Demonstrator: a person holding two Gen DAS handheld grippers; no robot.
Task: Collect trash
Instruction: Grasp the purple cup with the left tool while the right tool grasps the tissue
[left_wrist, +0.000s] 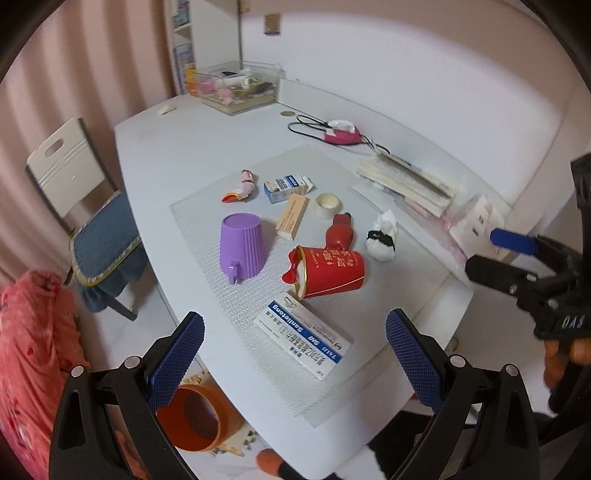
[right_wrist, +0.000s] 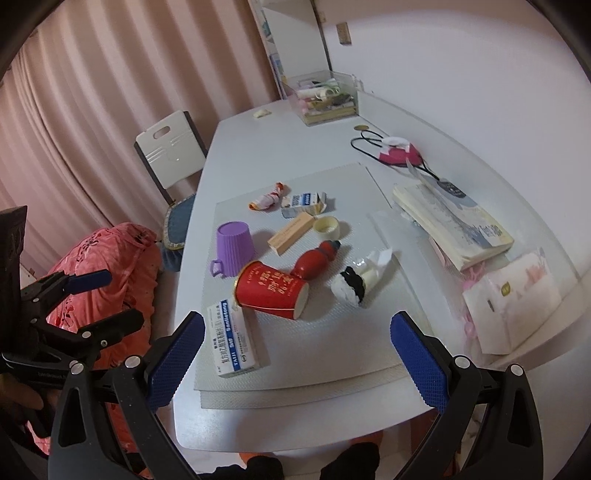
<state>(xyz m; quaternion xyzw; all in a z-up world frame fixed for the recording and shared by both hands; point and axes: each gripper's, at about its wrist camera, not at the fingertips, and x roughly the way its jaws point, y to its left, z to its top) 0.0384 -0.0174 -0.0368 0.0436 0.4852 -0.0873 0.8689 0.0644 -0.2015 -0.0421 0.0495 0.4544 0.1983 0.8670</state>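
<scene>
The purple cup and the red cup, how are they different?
The purple cup stands upside down; the red cup lies on its side. The purple cup is ribbed with a handle; the red cup is smooth with printed writing. Both sit on the mat.

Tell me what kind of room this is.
Probably a bedroom or study at home: a white desk with a stack of books, a chair beside it, pink curtains behind.
</scene>
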